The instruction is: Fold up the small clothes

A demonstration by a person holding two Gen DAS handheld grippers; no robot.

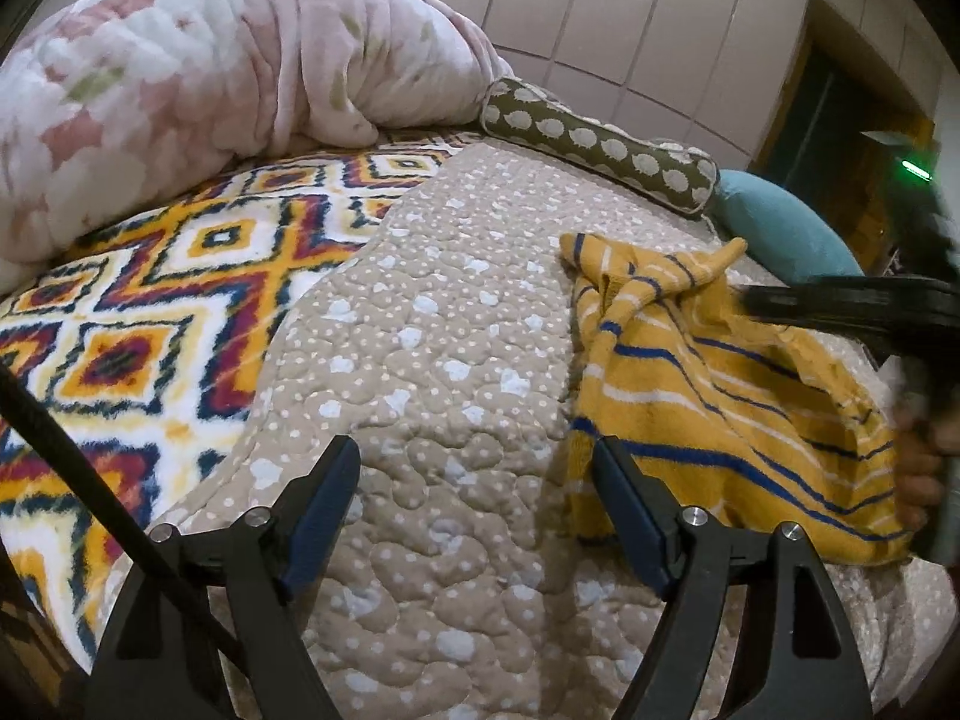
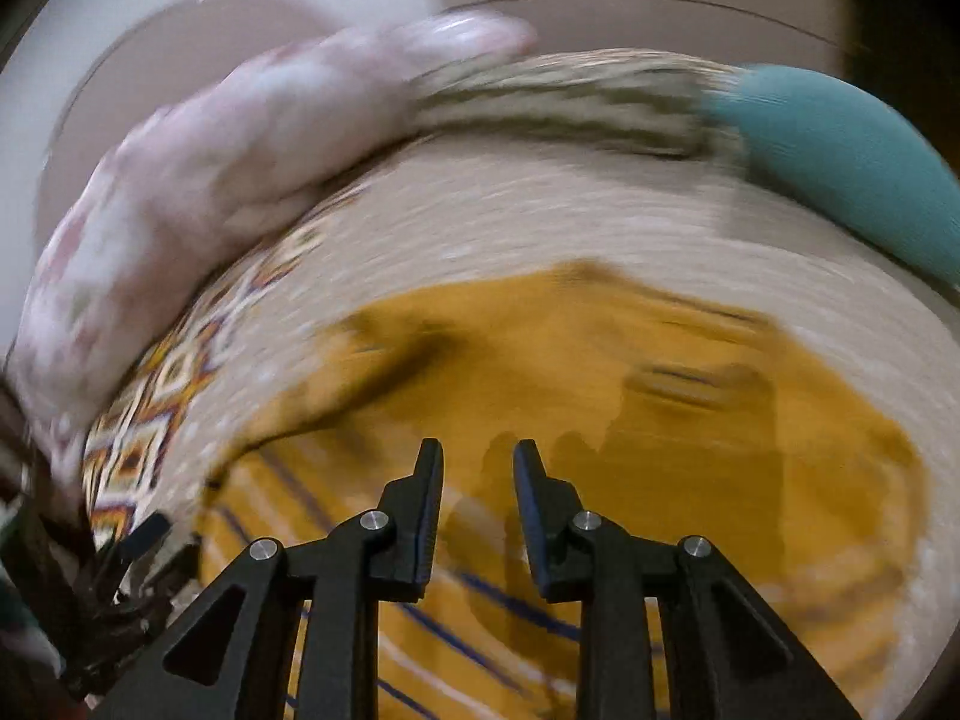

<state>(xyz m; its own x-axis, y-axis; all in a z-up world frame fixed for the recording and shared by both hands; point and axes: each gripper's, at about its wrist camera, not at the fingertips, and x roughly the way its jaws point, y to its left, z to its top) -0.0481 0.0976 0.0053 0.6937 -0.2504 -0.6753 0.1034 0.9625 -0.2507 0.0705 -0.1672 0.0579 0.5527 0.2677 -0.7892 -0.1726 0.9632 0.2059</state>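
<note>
A beige quilt [image 1: 432, 360] dotted with pale spots covers most of the bed. Along the bed's left side lies a fleecy blanket [image 1: 150, 312] in orange, red, navy and white diamonds, its edge running under the quilt. A pink and white flowered comforter [image 1: 210, 60] is heaped at the far left corner. Beside it, along the far edge, rests an olive bolster [image 1: 600, 144] with white round prints, and a teal pillow [image 1: 780, 228] touches its right end. Behind the bed stand pale wardrobe doors [image 1: 630, 18].
</note>
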